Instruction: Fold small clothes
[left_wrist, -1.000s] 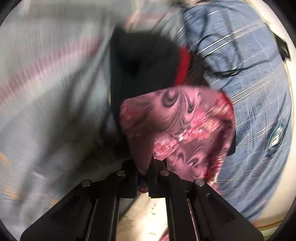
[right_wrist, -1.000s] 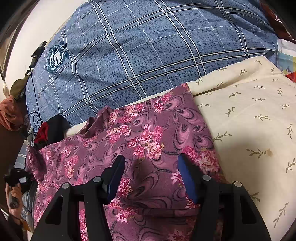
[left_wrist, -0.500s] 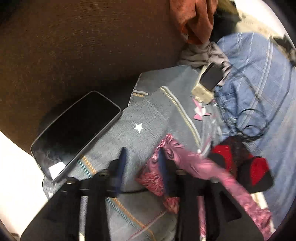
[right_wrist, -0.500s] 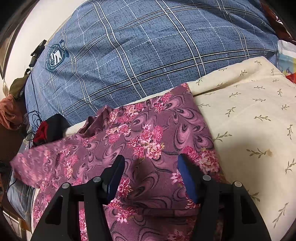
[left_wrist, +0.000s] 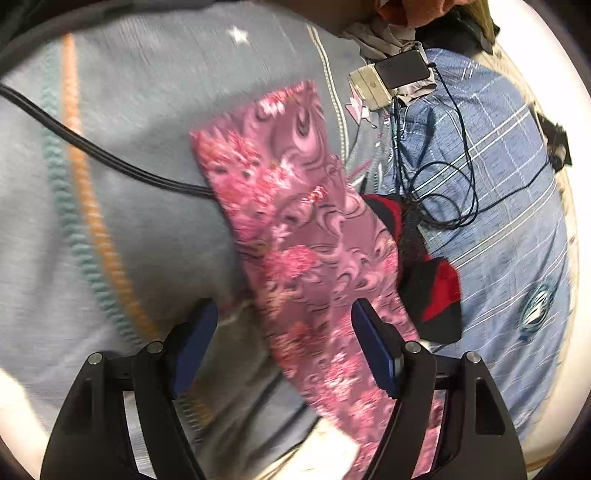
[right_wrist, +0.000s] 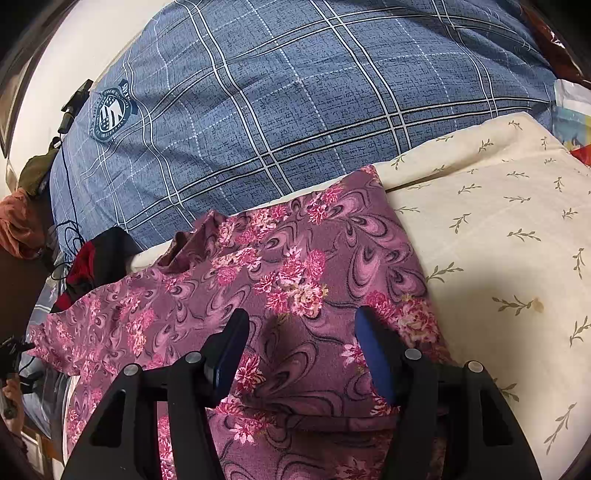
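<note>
A purple-pink floral garment (right_wrist: 295, 288) lies spread on a cream leaf-print sheet (right_wrist: 498, 240). My right gripper (right_wrist: 301, 343) is open just above its near part, holding nothing. In the left wrist view a long strip of the same garment (left_wrist: 303, 240) stretches away over a grey blanket (left_wrist: 129, 221). My left gripper (left_wrist: 282, 339) is open, its jaws standing on either side of the strip without gripping it.
A blue plaid pillow (right_wrist: 295, 92) lies behind the garment. A red-and-black cloth (left_wrist: 432, 291) sits beside the strip, with tangled cables (left_wrist: 443, 177) and a power bank (left_wrist: 402, 70) beyond. A black cable (left_wrist: 92, 147) crosses the grey blanket.
My left gripper let go of the garment's end and opened, and the strip now lies stretched out to the left. My right gripper has not moved.
</note>
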